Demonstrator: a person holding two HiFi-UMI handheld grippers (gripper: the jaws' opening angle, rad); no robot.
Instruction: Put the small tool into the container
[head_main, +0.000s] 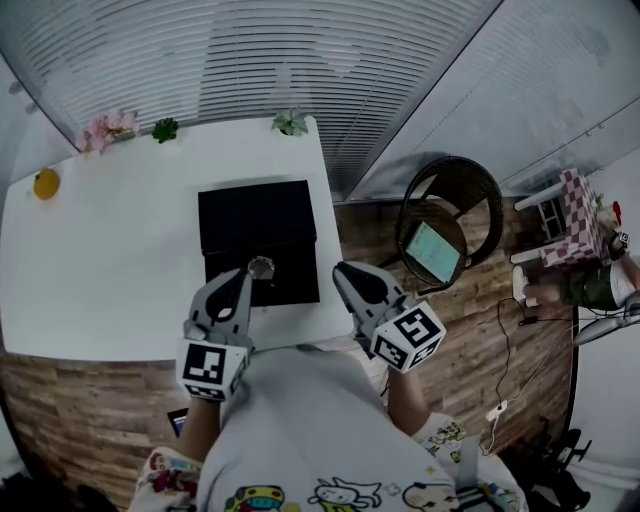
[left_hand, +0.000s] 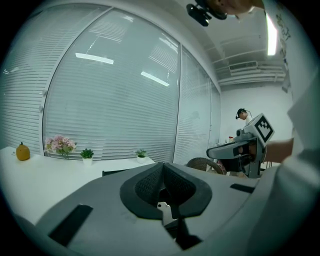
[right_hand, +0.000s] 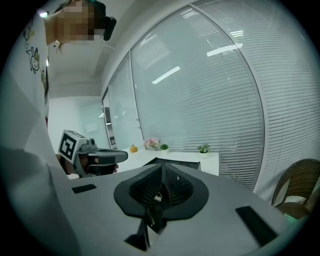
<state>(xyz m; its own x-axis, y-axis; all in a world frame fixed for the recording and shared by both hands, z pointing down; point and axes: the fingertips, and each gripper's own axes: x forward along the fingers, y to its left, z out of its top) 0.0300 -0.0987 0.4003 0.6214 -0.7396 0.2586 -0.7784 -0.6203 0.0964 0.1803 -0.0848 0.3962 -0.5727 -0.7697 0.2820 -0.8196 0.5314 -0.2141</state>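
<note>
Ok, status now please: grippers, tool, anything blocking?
Left gripper shut on small tool, over the near part of the black container. Right gripper shut, empty, beside it. No obstacle seen.

The person holds both tongs out low in front of the chest, forearms bare below short sleeves. The left tongs (head_main: 250, 274) point forward and a little to the right, their marker cube (head_main: 212, 368) close to the body. Their jaws are pressed together. A small shiny piece (head_main: 261, 267) sits right at their tip; whether it is clamped cannot be told. The right tongs (head_main: 343, 272) angle forward and to the left, jaws also together with nothing between them. The two tips stand near each other but apart.
</note>
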